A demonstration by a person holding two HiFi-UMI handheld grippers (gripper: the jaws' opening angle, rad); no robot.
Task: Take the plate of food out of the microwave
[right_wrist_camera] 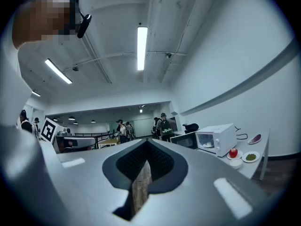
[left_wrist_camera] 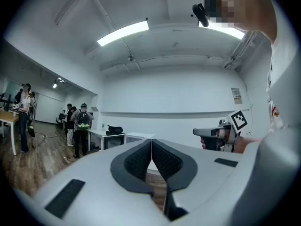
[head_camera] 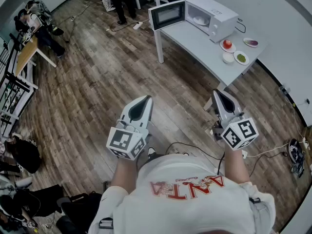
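L gripper (head_camera: 145, 99) + R gripper (head_camera: 217, 92): both shut tight, nothing in them, held level over wood floor (head_camera: 87, 82). Plate of food (head_camera: 200, 20) inside microwave (head_camera: 214, 13), door open, on white table (head_camera: 195, 45), well apart from both.

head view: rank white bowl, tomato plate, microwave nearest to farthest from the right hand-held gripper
1. white bowl, near end of the table
2. tomato plate, just behind the bowl
3. microwave, far end, door open
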